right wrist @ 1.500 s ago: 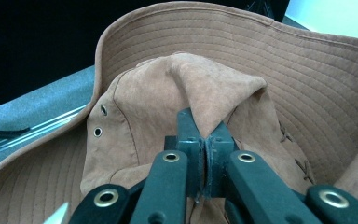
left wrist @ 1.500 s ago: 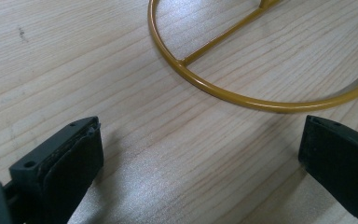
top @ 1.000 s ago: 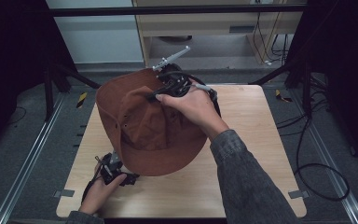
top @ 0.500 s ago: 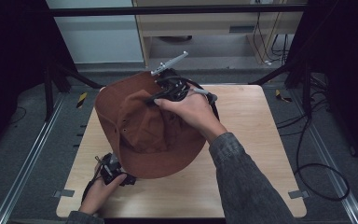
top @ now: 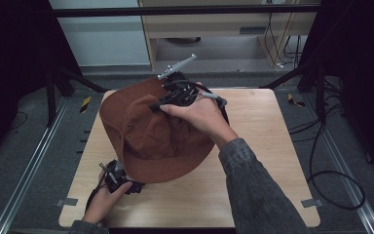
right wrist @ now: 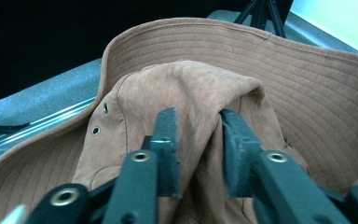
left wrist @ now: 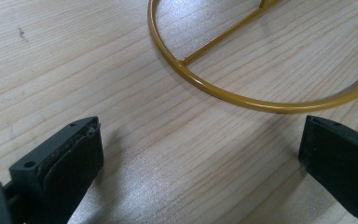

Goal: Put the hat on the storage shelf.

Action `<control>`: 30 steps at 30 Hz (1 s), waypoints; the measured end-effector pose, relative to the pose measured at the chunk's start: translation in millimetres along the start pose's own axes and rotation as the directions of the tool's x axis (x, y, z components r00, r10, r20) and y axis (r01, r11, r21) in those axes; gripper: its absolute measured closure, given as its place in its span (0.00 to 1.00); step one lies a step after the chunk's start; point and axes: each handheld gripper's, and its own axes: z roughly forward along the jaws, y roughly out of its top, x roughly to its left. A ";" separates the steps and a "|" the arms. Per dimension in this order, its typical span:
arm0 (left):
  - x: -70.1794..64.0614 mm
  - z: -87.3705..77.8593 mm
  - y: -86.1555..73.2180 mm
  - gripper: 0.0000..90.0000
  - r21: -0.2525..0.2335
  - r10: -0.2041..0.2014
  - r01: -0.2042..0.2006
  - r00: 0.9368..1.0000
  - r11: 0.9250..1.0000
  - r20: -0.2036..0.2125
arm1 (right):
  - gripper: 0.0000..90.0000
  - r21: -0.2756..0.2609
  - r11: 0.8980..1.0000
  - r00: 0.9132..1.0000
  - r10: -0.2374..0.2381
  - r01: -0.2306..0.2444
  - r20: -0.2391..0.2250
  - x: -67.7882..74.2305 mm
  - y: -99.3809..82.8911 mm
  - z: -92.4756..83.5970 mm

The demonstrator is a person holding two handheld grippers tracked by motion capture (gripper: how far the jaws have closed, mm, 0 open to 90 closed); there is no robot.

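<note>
Nearest, at table's front-left edge: left gripper (top: pixel 121 180) in left hand (top: pixel 102 202), partly tucked beneath the hat brim. Left gripper view: jaws spread wide over bare wood, nothing between them; just ahead, a yellow wire ring (left wrist: pixel 242 95) with a straight spoke, flat on the wooden table (top: pixel 268 180). Looks like the base of a stand, though the rest stays out of sight.

Mid-table: brown suede bucket hat (top: pixel 151 131), brim wide and stitched in rings, small eyelets on the crown side. Held aloft and tilted, low edge draped toward the left gripper, apparently over the spot where the ring lies.

Further back: right gripper (top: pixel 175 97) in right hand (top: pixel 202 114), clamped on a bunched fold of the hat's crown; right gripper view shows both jaws pinching suede (right wrist: pixel 200 107), brim curving behind. Grey plate angled up off the gripper.

Beyond: cabinet and cables past the table's far edge.

Step in hand, as a judgement: hat carried by the crown, likely being set on or lifted off a stand. Next move calls for a steady pinch, centring the crown over the ring; left gripper free to steady the base.
</note>
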 end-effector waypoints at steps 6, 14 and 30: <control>0.0 0.0 0.0 0.00 0.000 0.000 0.000 1.000 1.000 0.000 | 0.59 0.001 1.000 1.000 0.003 -0.003 0.009 0.0 -0.3 -1.2; 0.1 0.0 0.0 0.00 0.000 0.001 -0.001 1.000 1.000 0.001 | 0.42 -0.015 1.000 0.999 0.009 -0.008 0.046 -0.2 -0.3 -6.7; 0.1 0.1 0.1 0.00 -0.001 0.001 -0.001 1.000 1.000 0.001 | 0.11 -0.074 0.997 0.994 -0.003 0.011 0.112 7.0 -7.9 -43.2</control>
